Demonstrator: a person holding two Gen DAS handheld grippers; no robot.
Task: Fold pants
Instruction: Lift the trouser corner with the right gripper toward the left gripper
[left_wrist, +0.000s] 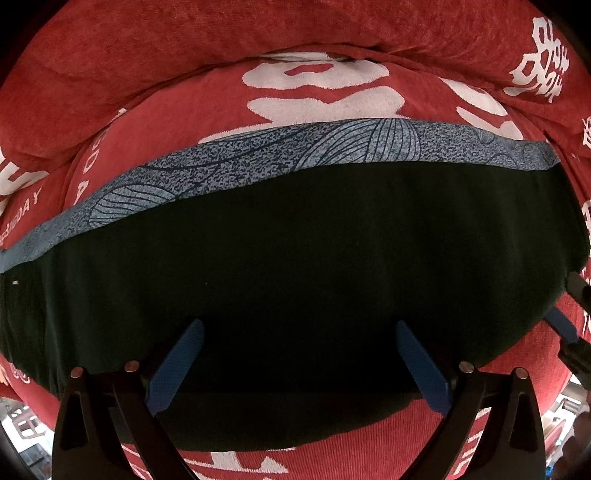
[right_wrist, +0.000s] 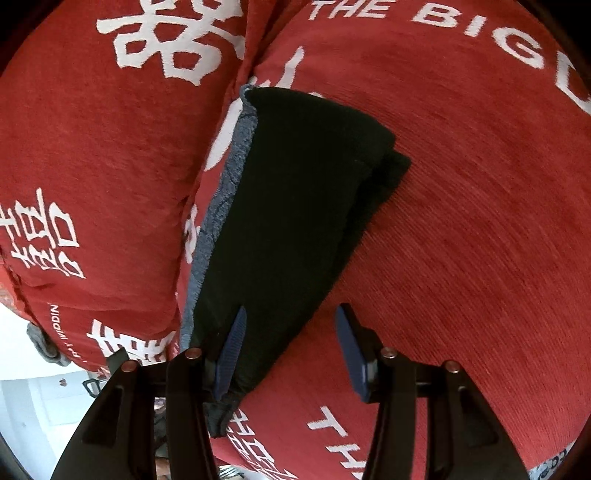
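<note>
The black pants (left_wrist: 295, 251) lie folded flat on a red cushion, with a blue-grey patterned band (left_wrist: 258, 155) along their far edge. My left gripper (left_wrist: 299, 362) is open just above the near part of the pants, holding nothing. In the right wrist view the folded pants (right_wrist: 295, 206) run away from me as a narrow dark strip. My right gripper (right_wrist: 291, 347) is open over their near end; its left finger (right_wrist: 232, 350) lies on the cloth and its right finger (right_wrist: 351, 350) is over the cushion. The right gripper's fingers (left_wrist: 561, 325) show at the left view's right edge.
The red sofa seat cushion (right_wrist: 461, 221) with white lettering carries the pants. A red back cushion (left_wrist: 184, 48) rises behind them, and another printed cushion (right_wrist: 92, 166) stands to the left in the right wrist view. A room floor (right_wrist: 29, 398) shows past the sofa's edge.
</note>
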